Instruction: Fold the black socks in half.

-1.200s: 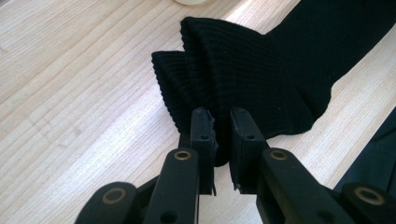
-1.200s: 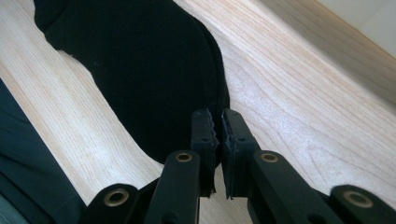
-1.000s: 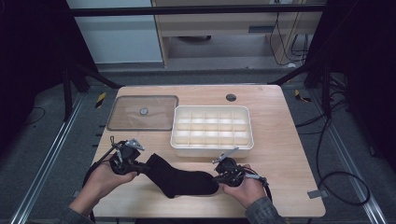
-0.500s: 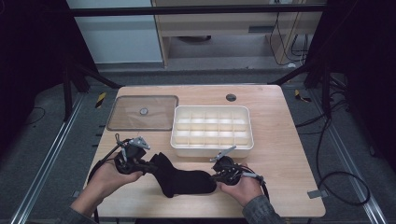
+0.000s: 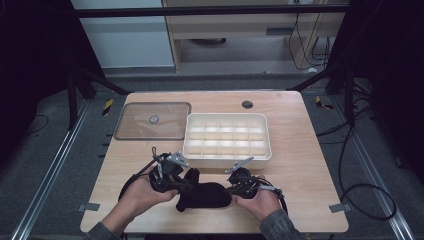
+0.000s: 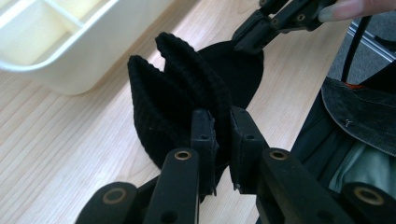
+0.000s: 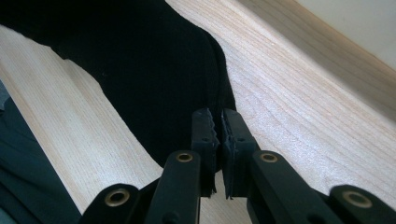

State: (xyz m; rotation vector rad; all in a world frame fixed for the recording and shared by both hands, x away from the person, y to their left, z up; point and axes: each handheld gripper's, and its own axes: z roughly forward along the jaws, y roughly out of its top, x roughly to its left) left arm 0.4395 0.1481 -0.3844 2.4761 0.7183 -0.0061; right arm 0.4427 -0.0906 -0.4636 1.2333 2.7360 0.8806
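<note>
Looking down from the high view, a black sock [image 5: 204,195] lies at the table's [image 5: 300,165] 6 o'clock edge, between both grippers. Left gripper [image 6: 220,140] view: jaws clamped on the ribbed cuff. Right gripper [image 7: 219,135] view: jaws pinch the sock's other end.

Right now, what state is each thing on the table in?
Black sock: bunched on the table, gripped at both ends.
Left gripper: jaws shut on the sock's ribbed cuff.
Right gripper: jaws shut on the sock's other end.
Divided tray: open, compartments empty.
Clear lid: off, lying flat beside the tray.
</note>
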